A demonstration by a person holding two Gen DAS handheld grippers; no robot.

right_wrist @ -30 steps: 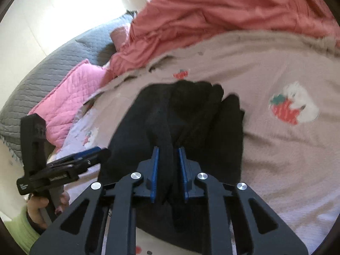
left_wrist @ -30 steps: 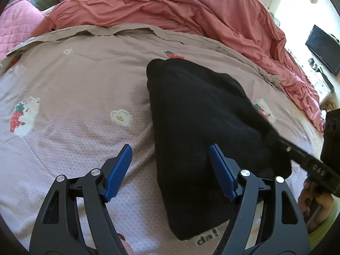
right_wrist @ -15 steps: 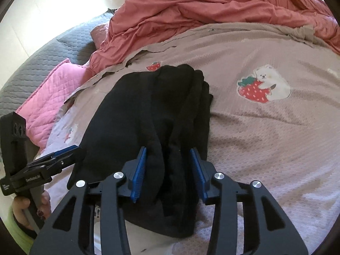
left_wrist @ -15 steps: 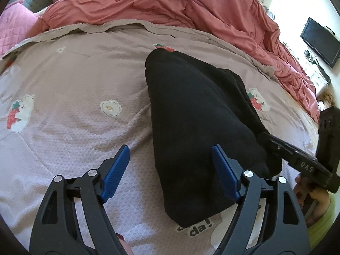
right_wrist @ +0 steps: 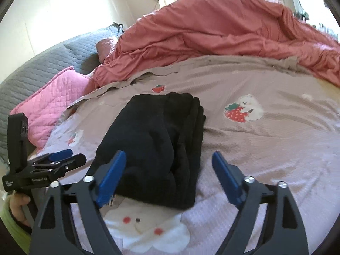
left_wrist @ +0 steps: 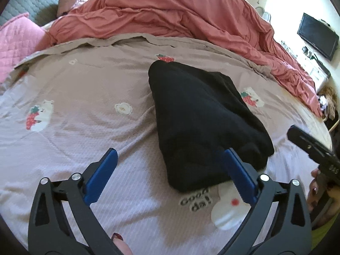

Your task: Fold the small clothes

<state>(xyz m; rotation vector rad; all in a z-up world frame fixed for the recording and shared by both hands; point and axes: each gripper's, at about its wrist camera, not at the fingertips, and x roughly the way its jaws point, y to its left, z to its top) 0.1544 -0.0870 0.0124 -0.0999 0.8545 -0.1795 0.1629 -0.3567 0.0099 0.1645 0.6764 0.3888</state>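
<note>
Both jaws having just been opening, the right gripper [right_wrist: 167,176] and left gripper [left_wrist: 170,174] are gaping empty, releasing the folded black garment [right_wrist: 157,146] (at twelve o'clock) to rest on the bed [right_wrist: 265,140].

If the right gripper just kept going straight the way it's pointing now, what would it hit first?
Most likely the folded black garment. The right gripper has just been opening, its jaws wide with nothing pressed between them, and the garment's near end lies just ahead on the bedspread. Depth is hard to judge in this fisheye view.

Bright daylight, blown-out window glare, fisheye-warped edges
</note>
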